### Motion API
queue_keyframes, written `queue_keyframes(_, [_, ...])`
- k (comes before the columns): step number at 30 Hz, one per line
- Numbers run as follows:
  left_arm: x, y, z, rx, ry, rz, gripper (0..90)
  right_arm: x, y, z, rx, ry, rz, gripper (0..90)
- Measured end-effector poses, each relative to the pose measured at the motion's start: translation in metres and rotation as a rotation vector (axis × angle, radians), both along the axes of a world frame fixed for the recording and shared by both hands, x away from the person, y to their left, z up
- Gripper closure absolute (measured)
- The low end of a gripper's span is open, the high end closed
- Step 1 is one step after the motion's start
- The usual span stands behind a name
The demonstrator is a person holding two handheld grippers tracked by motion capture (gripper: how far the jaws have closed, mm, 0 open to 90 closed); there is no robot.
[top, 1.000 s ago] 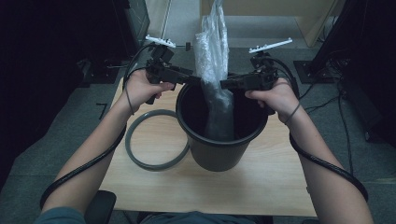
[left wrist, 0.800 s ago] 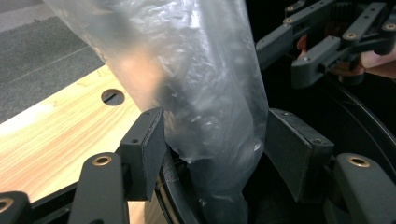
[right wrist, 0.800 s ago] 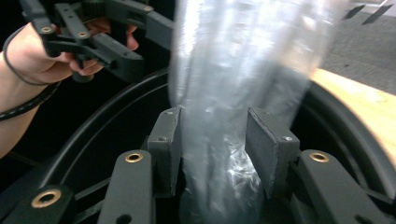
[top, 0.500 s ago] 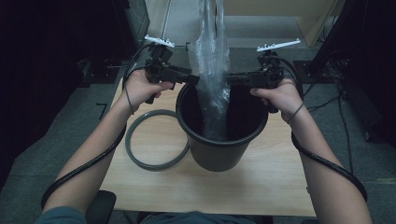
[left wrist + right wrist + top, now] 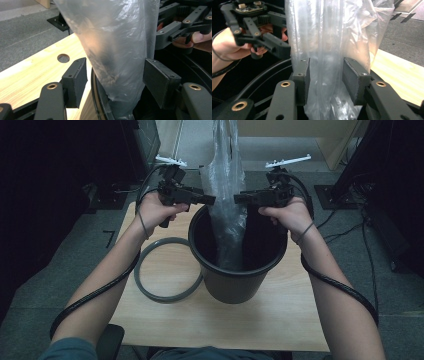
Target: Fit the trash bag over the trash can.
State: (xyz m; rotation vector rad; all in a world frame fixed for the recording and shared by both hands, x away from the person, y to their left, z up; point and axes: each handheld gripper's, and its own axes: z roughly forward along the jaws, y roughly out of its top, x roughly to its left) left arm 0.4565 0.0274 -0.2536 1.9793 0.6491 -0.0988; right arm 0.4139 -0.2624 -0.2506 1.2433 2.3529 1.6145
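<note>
A clear plastic bag [image 5: 227, 195] rises tall out of a black bin [image 5: 235, 280] that stands on the wooden table [image 5: 280, 320]. My left gripper [image 5: 210, 199] points at the bag from the left and my right gripper [image 5: 239, 198] from the right, both just above the bin's far rim. In the left gripper view the open jaws straddle the bag [image 5: 117, 50] with gaps on both sides of my left gripper [image 5: 116, 75]. The right gripper view shows my right gripper [image 5: 325, 80] open around the bag [image 5: 329, 37], and the left gripper [image 5: 274, 47] beyond it.
A grey ring [image 5: 150, 292] lies flat on the table, touching the bin's left side. A round hole [image 5: 63, 58] is cut in the tabletop near the far edge. Dark equipment and cables stand on the floor to both sides.
The bag has been drawn upward and now stands taller and narrower out of the bin. Both hands have shifted slightly up and toward it.
</note>
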Motion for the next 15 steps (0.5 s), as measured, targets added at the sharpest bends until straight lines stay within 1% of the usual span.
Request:
queue_keyframes(3, [0.0, -0.006, -0.001, 0.008, -0.006, -0.007, 35.4, 0.005, 0.005, -0.002, -0.002, 0.004, -0.005, 59.3])
queue_keyframes(5, [-0.001, -0.009, -0.002, 0.012, -0.012, -0.011, 35.8, 0.007, 0.008, -0.004, -0.008, 0.005, -0.009, 61.5])
queue_keyframes(6, [-0.002, -0.011, -0.003, 0.017, -0.029, -0.004, 36.2, 0.008, 0.01, -0.004, -0.013, 0.004, -0.012, 64.3])
queue_keyframes(8, [-0.002, -0.012, -0.005, 0.024, -0.035, -0.003, 37.8, 0.009, 0.012, -0.005, -0.018, 0.005, -0.022, 69.6])
queue_keyframes(9, [-0.002, -0.012, -0.005, 0.024, -0.035, -0.003, 38.4, 0.009, 0.013, -0.005, -0.021, 0.005, -0.023, 74.2])
queue_keyframes(10, [-0.001, -0.013, -0.007, 0.028, -0.004, 0.003, 40.2, 0.01, 0.014, -0.005, -0.026, 0.007, -0.024, 76.8])
queue_keyframes(11, [0.0, -0.013, -0.007, 0.034, -0.003, 0.005, 44.1, 0.01, 0.015, -0.005, -0.032, 0.006, -0.024, 80.5])
queue_keyframes(12, [0.0, -0.013, -0.008, 0.042, -0.007, 0.009, 45.8, 0.009, 0.016, -0.005, -0.04, 0.008, -0.022, 84.7])
queue_keyframes(14, [0.0, -0.011, -0.007, 0.052, -0.007, 0.016, 51.5, 0.009, 0.017, -0.005, -0.052, 0.017, -0.015, 89.4])
queue_keyframes(15, [0.0, -0.01, -0.006, 0.055, -0.008, 0.023, 54.0, 0.008, 0.018, -0.005, -0.06, 0.022, -0.015, 90.0])
